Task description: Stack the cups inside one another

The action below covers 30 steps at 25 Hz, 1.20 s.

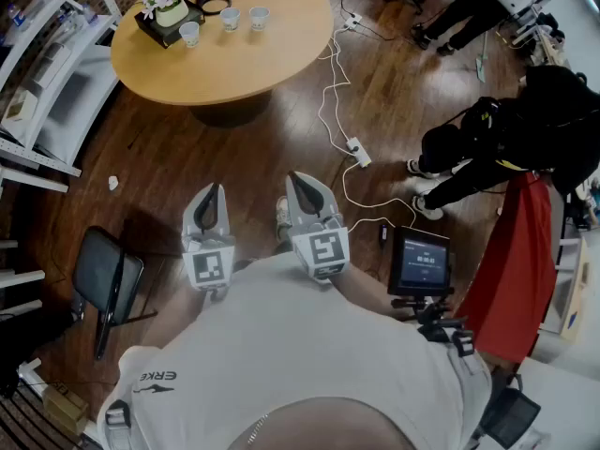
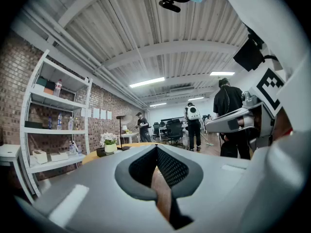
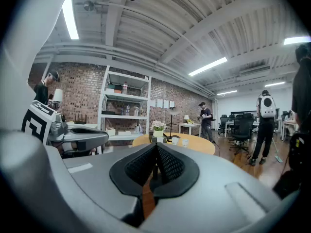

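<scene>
Fingers on the left gripper (image 1: 213,195) and the right gripper (image 1: 298,184) are both clenched tight with nothing in them, so no cup is in hand yet

Head view: the two grippers sit side by side low in front of the person, over bare wood floor. The three cups (image 1: 230,18) stand in a loose row on the round wooden table (image 1: 244,64), well apart from the grippers, just beside a flower pot (image 1: 169,9) on a dark tray. None is nested in another. Only readable writing is "ERKE" on the white shirt (image 1: 157,376), upside down from this angle. A small screen (image 1: 419,261) on a stand shows digits too small to read

Left gripper view: pads pressed together, pointing level across the room. The table edge and the flowers peek over the gripper, and a white shelf unit (image 2: 53,130) stands against the brick wall. I can't pick out the cups here

Right gripper view: pads also closed up and empty. Two of the cups show on the tabletop far ahead, right of the flowers

My guess on handling: small pale cups, probably light and rigid, maybe ceramic, so slick and chippable. I'd pinch one wall at the rim, one pad inside and one outside, and lower it gently
</scene>
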{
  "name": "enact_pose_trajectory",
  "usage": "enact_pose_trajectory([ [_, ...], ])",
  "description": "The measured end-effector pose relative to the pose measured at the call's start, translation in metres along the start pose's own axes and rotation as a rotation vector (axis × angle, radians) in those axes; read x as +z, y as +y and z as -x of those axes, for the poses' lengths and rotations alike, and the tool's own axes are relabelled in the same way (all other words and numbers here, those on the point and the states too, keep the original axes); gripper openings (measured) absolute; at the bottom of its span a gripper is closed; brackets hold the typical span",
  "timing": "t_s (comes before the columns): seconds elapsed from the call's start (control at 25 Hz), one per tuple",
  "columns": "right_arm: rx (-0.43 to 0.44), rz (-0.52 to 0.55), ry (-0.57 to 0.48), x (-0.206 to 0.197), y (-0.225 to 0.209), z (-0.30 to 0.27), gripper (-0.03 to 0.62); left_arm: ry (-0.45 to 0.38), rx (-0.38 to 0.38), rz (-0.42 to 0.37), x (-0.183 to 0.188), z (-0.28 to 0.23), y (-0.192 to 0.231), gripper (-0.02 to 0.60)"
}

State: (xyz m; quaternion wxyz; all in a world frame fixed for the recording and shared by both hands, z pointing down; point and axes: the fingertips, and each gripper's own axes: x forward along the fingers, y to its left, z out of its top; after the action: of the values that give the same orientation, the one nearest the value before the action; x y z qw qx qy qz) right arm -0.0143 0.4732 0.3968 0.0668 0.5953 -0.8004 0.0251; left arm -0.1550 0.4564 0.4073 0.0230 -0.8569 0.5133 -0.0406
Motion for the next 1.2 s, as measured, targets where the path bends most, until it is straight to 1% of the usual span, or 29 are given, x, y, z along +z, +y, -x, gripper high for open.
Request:
enact_pose_trajectory([
  [0.12, 0.003, -0.017, 0.008, 0.001, -0.026, -0.022, 0.014, 0.004, 0.004, -0.005, 0.001, -0.034, -0.004, 0.002],
  [0.24, 0.005, -0.012, -0.018, 0.006, -0.058, -0.050, 0.014, -0.001, 0.014, -0.011, 0.006, -0.075, -0.006, 0.002],
  [0.4, 0.025, -0.018, -0.011, 0.012, -0.099, -0.082, 0.014, -0.006, 0.042, -0.022, 0.017, -0.127, -0.009, 0.002],
  [0.56, 0.039, -0.032, -0.012, 0.016, -0.137, -0.111, 0.014, 0.003, 0.072, -0.032, 0.023, -0.172, -0.011, 0.002],
  [0.68, 0.049, -0.041, -0.005, 0.015, -0.160, -0.127, 0.014, 0.012, 0.087, -0.035, 0.024, -0.196, -0.016, 0.002],
  [0.88, 0.070, -0.050, 0.005, 0.011, -0.180, -0.146, 0.014, 0.036, 0.106, -0.036, 0.021, -0.220, -0.019, 0.002],
  [1.0, 0.079, -0.069, 0.007, 0.009, -0.185, -0.156, 0.014, 0.044, 0.115, -0.035, 0.019, -0.229, -0.018, 0.002],
  [1.2, 0.092, -0.071, 0.021, 0.008, -0.189, -0.176, 0.014, 0.048, 0.127, -0.028, 0.020, -0.246, -0.007, 0.002],
])
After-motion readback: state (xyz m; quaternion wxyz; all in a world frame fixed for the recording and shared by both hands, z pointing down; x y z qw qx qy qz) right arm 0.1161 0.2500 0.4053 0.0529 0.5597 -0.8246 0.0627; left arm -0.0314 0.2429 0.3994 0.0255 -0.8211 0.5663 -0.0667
